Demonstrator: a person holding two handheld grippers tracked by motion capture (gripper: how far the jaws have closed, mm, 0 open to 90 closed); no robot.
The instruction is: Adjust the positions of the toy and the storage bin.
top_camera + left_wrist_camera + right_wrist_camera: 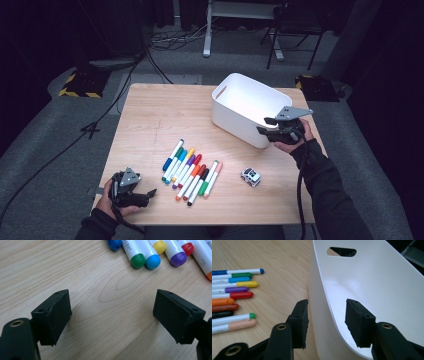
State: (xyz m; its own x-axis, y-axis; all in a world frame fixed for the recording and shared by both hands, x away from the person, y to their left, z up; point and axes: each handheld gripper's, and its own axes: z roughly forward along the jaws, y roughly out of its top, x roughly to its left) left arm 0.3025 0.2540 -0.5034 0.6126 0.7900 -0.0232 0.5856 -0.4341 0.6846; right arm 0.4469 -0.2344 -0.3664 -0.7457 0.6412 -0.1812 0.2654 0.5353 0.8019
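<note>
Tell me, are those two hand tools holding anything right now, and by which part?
Left tool: nothing, open over bare table. Right tool straddles the white bin's near rim, pads not yet pressing it.

Wooden table (150,115) on grey floor. White bin (245,107) near far right corner, handle slot in far wall. Right gripper (267,126) at bin's near right rim, jaws straddling wall, gap visible. Row of markers (191,171) mid-table toward near edge, caps angled far-right. Toy car (250,176) right of markers. Left gripper (150,194) at near left corner, jaws apart, pointing at markers.
</note>
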